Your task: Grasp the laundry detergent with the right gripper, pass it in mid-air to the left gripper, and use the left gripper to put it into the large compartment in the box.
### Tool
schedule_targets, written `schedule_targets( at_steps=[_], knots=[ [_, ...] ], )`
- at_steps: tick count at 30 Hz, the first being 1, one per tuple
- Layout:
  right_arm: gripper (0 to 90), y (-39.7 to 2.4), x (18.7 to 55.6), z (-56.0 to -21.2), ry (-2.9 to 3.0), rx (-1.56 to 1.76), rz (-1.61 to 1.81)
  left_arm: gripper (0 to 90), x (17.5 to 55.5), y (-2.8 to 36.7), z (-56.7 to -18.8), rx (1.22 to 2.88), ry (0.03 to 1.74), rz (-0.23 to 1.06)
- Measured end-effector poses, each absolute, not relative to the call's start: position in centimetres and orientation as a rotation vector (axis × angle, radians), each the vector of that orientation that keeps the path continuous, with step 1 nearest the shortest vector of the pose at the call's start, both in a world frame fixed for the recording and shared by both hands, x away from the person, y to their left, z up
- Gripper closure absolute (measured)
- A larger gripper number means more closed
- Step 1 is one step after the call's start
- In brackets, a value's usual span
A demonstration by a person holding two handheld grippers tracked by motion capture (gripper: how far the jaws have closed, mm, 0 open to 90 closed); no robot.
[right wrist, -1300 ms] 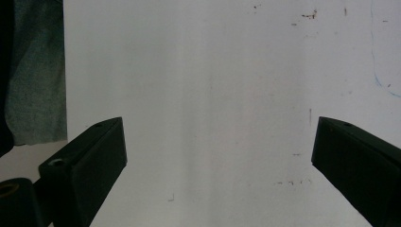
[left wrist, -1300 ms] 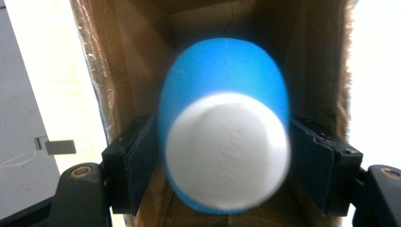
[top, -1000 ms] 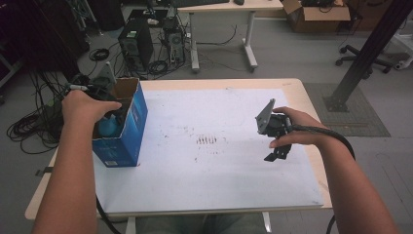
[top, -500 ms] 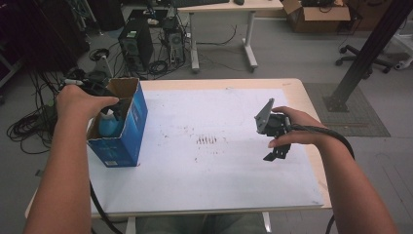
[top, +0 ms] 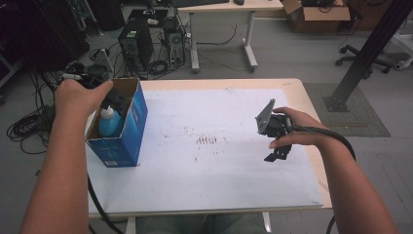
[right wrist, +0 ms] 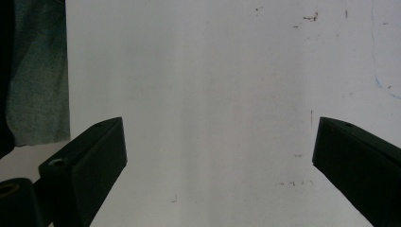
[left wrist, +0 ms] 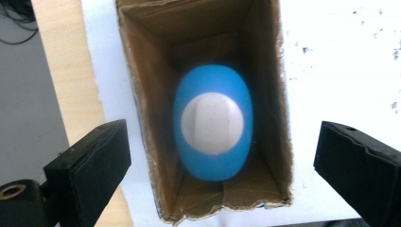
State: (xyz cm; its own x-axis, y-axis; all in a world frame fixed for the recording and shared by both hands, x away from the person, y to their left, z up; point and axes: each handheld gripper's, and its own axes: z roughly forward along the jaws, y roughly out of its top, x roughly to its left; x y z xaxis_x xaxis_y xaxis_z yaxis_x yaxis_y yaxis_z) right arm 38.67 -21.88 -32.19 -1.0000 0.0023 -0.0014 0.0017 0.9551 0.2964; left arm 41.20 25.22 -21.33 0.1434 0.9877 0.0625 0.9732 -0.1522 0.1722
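A blue bottle with a white cap [left wrist: 213, 123] stands upright inside an open-topped blue cardboard box [top: 124, 144] at the table's left edge. My left gripper [top: 111, 99] hovers just over the box mouth, looking straight down into it. Its jaws have just been opening and now stand wide, one on each side of the box [left wrist: 142, 94], touching nothing; the left gripper [left wrist: 220, 130] holds nothing. My right gripper [top: 278, 148] hangs over the right part of the white tabletop. The right gripper [right wrist: 217, 127] is open with bare table between its jaws.
The white table sheet [top: 214, 161] has faint dark marks at its middle. A cable [top: 331, 139] trails from the right gripper along the forearm. Computers and cables lie on the floor beyond the table's far left corner [top: 141, 44].
The left hand has drawn up and slightly left from the box top. The bottle stays upright in the box. The right hand has kept still.
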Motion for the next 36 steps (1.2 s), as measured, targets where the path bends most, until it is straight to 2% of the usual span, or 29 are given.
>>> schedule_targets(
  at_steps=[7, 16, 36],
  knots=[
    [3.7, -22.1, 38.6, -32.2, 3.104, 0.009, 0.471, 4.4, 41.1, 24.8, -21.0, 2.354, 1.913, 0.252],
    [3.7, -22.3, 38.6, -32.0, 3.100, 0.015, 0.470, 4.4, 40.6, 23.8, -19.5, 2.431, 1.713, 0.320],
    [3.8, -22.4, 38.6, -31.1, 3.096, 0.023, 0.452, 4.4, 40.5, 17.8, -13.9, 2.651, 1.293, 0.372]
  ],
)
